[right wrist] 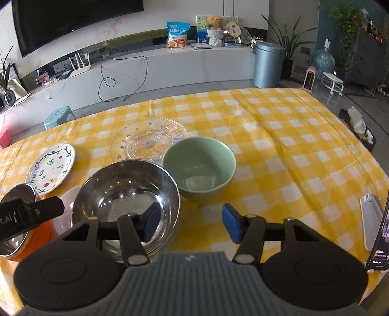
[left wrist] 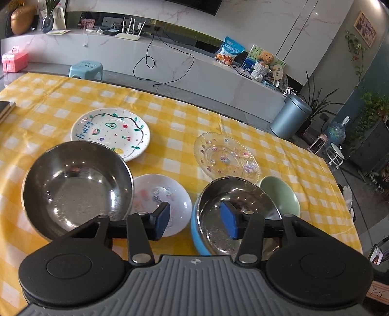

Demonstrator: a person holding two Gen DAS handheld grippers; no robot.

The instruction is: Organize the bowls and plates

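The left gripper (left wrist: 195, 220) has its jaws apart across the near rim of the blue-walled steel bowl (left wrist: 233, 214), one pad inside and one outside over the small white plate (left wrist: 167, 194); touching or not is hard to see. The right gripper (right wrist: 192, 224) is apart too, one pad in that bowl, the green bowl (right wrist: 199, 167) just behind on the yellow checked cloth (right wrist: 279, 145)

A home living room: a TV (right wrist: 73, 17) above a marble console (right wrist: 150, 65), houseplants (right wrist: 289, 39), and a checked-cloth table (right wrist: 279, 136).
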